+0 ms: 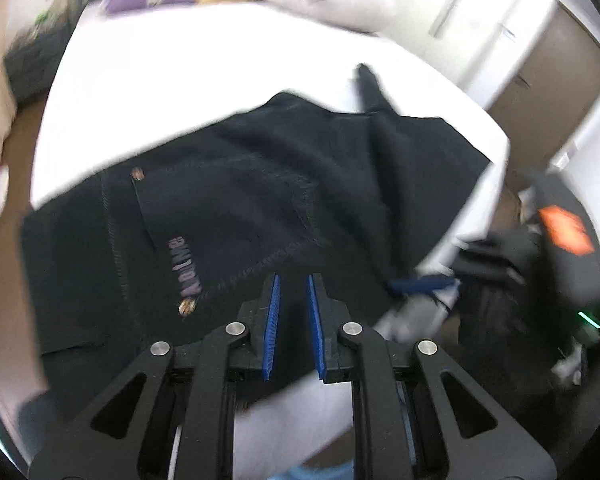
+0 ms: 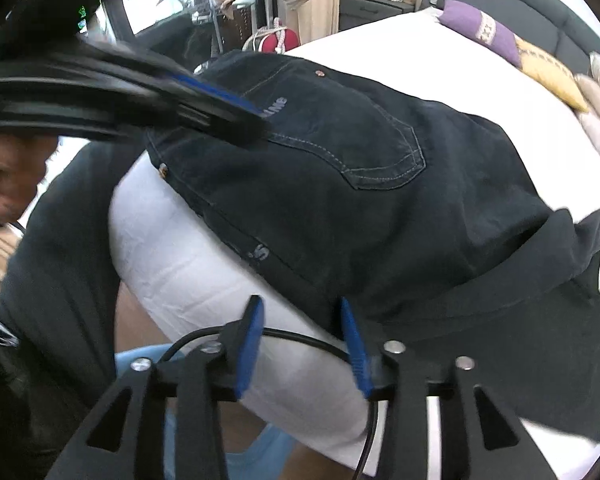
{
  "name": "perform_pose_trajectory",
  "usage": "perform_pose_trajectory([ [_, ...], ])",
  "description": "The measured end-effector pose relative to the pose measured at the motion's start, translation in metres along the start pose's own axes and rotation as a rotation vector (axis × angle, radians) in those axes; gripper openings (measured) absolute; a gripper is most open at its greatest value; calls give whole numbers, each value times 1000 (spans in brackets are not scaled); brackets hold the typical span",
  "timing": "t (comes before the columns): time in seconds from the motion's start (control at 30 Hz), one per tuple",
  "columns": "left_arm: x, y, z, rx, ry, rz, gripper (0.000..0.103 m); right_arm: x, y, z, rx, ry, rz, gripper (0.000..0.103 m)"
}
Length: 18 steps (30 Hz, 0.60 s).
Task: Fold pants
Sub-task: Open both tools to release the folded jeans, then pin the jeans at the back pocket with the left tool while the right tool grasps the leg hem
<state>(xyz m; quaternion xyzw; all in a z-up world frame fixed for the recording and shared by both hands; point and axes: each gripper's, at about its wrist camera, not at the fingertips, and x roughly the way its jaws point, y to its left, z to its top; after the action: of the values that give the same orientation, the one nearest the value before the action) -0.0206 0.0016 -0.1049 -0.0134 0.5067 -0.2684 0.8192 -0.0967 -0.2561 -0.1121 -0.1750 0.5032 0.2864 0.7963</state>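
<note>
Dark pants lie folded on the white bed, at its near edge, back pocket up. Left gripper hovers over the pocket, narrow gap, nothing pinched. Right gripper is spread at the pants' near hem, gripping nothing.

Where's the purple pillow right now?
The purple pillow lies at the far end of the white bed, upper right in the right wrist view, against the dark headboard and beside the yellow pillow, well beyond the black pants.
</note>
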Motion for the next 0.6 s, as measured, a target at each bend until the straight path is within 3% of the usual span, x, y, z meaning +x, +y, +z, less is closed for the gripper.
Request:
perform_pose_trajectory([
  [0.1,38,14,2,-70,41,35,14,-16,-11,-8,66,-36,44,50],
  [0.17,44,18,4,-91,30,41,14,-37,-29,-19,172,-95,113,50],
  [0.3,50,30,12,-116,25,50,14,-83,-97,-47,484,-231,224,50],
  [0.43,48,30,18,-128,27,51,14,-108,-171,-59,733,-357,217,50],
  [0.5,38,18,18,-122,8,68,14,-111,-206,-60,843,-418,212,50],
  [0.6,32,5,20,-123,-27,35,14,-104,-251,-62,990,-501,214,50],
])
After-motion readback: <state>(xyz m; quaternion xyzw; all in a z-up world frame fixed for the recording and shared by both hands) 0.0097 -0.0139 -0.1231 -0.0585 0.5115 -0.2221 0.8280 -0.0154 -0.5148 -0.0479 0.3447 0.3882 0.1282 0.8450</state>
